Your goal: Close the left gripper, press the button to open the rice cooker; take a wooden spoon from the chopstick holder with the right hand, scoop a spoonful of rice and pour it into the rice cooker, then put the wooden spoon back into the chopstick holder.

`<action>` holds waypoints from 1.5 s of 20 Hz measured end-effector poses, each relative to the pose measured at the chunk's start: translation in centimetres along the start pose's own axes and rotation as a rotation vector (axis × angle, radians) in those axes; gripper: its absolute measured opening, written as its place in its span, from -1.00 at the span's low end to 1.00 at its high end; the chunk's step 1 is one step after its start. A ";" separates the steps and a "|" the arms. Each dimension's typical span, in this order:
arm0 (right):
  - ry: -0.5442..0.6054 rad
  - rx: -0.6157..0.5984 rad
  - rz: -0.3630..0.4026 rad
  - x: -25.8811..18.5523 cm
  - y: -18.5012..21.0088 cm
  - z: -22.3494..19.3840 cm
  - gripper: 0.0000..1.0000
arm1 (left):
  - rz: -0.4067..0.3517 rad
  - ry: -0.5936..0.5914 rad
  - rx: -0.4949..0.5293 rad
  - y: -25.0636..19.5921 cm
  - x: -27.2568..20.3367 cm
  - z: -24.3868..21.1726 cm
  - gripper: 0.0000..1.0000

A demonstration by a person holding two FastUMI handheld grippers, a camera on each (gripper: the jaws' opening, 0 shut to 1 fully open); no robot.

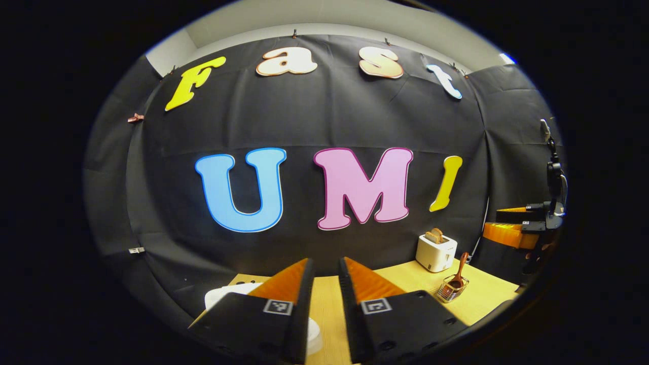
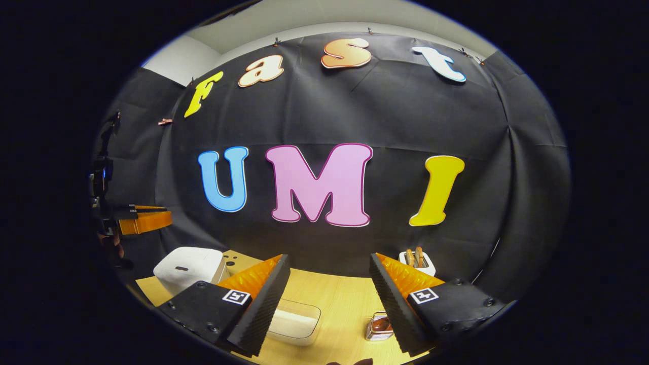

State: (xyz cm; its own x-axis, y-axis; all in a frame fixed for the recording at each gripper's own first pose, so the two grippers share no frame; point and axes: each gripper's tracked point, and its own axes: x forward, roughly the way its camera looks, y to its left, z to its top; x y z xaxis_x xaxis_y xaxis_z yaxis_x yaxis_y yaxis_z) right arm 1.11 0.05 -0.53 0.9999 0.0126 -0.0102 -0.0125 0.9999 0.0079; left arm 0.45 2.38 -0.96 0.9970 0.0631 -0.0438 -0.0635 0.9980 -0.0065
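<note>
In the left gripper view, the left tongs rise from the bottom centre of the frame with only a narrow gap between the two fingers, holding nothing. Behind the left finger, at lower left, sits the white rice cooker on the wooden table, its lid down. At lower right stands the wire chopstick holder with the wooden spoon leaning inside it, handle up. Just beyond it, nearer the wall, is a white toaster with slices of toast sticking out of the top. The right tongs show at the far right edge, held above the table.

In the right gripper view, the right tongs stand spread wide at the bottom of the frame, empty. Between the fingers, on the table, lies a clear container of rice at lower centre, and the chopstick holder sits just beside the right finger. The rice cooker is at lower left, the toaster behind the right finger. The left tongs hover at the far left edge, above the rice cooker.
</note>
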 end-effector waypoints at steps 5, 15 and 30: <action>0.002 -0.006 0.006 0.2 0.0 0.0 0.96 | 0.135 0.078 -0.034 6.2 1.5 -3.3 -0.89; 0.006 -0.018 -0.025 -0.1 -1.1 -0.1 0.96 | 0.173 0.427 -0.369 12.7 3.6 -18.1 -0.89; 0.013 -0.028 -0.041 -0.7 -1.2 -0.2 0.95 | 0.165 0.576 -0.263 12.5 4.3 -23.3 -0.88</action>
State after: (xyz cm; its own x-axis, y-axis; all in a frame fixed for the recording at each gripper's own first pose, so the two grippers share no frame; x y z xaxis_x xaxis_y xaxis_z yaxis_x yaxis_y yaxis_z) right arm 0.44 -1.20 -0.75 0.9993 -0.0283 -0.0228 0.0278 0.9994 -0.0206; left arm 2.90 14.93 -24.51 0.7951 0.1277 -0.5929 -0.2954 0.9353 -0.1947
